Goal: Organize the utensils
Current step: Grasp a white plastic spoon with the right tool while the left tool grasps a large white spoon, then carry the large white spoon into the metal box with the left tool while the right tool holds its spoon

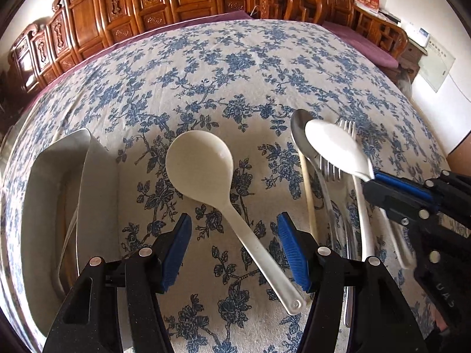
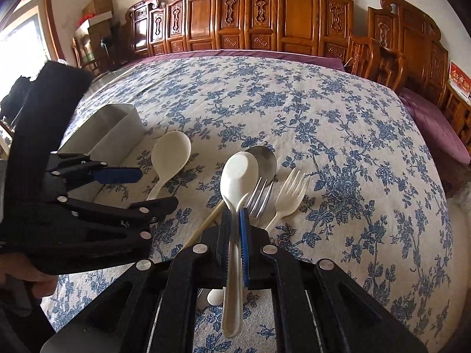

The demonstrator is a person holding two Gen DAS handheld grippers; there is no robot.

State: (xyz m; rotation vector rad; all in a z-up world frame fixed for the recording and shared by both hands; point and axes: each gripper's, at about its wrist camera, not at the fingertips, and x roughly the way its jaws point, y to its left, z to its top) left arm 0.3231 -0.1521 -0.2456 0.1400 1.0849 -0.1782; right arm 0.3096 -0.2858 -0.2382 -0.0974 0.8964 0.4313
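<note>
A large white serving spoon (image 1: pixel 200 164) lies on the floral tablecloth with its handle running between the fingers of my left gripper (image 1: pixel 235 253). That gripper is open and hovers over the handle without touching it. My right gripper (image 2: pixel 234 226) is shut on the handle of a smaller white spoon (image 2: pixel 240 173), held just above the other utensils. Beneath it lie a metal spoon (image 2: pixel 265 158), a metal fork (image 2: pixel 259 197), a white plastic fork (image 2: pixel 290 194) and a wooden chopstick (image 2: pixel 206 223). In the left wrist view the right gripper (image 1: pixel 371 179) comes in from the right with that spoon (image 1: pixel 332 147).
A metal utensil holder (image 1: pixel 59 191) lies at the left of the table, right beside my left gripper (image 2: pixel 147 189); it shows too in the right wrist view (image 2: pixel 109 129). Carved wooden chairs (image 2: pixel 265 23) line the far edge. Bare tablecloth (image 2: pixel 338 147) stretches beyond the utensils.
</note>
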